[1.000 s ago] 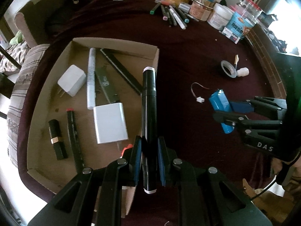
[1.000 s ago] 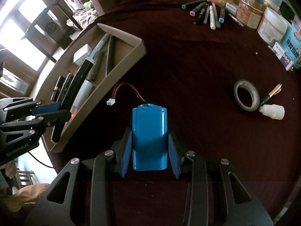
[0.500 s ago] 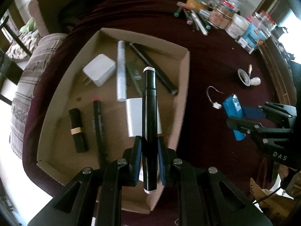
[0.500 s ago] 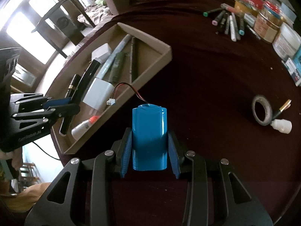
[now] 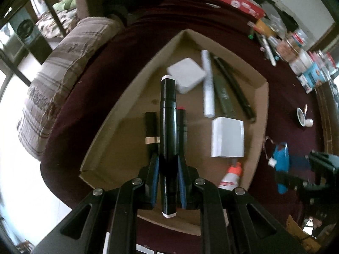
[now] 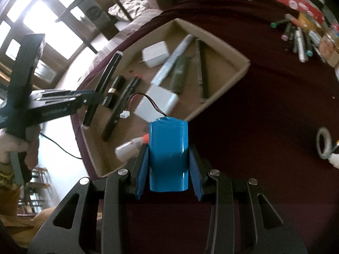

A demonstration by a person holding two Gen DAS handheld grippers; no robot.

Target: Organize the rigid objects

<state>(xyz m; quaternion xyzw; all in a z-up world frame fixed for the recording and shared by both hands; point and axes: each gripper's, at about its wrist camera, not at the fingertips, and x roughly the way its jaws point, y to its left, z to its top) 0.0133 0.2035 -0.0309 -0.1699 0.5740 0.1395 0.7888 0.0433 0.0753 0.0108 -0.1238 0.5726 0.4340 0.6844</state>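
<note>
Item 1, black marker [image 5: 168, 148]: clenched lengthwise in the jaws of the left gripper [image 5: 168, 183], held over the open cardboard box [image 5: 261, 114] above a lipstick [image 5: 151, 131] and a slim black pen [image 5: 182, 124]. Likely light, stiff and smooth-barrelled, so it could slide endwise; the grip sits near its rear end, and a hold closer to the middle would probably balance it better.

Item 2, blue battery pack [image 6: 168, 154]: grasped across its width by the jaws of the right gripper [image 6: 168, 166], hanging over the box's near wall. Its thin lead and white plug [image 6: 122, 114] dangle free towards the box. Judged denser than the marker, rigid, with slick shrink wrap; best taken by the body, never by the wire, which looks fragile and apt to snag.

Item 3, box contents: glue bottle [image 5: 231, 174], two white chargers [image 5: 227, 139] [image 5: 186, 75], a pale tube [image 5: 207, 84], a dark green bar [image 5: 223, 94], a long black stick [image 5: 235, 86].

Item 4, dark red counter [image 6: 275, 105], farther: tape roll [image 6: 323, 146], loose markers [image 6: 298, 40], jars, too blurred to detail.
</note>
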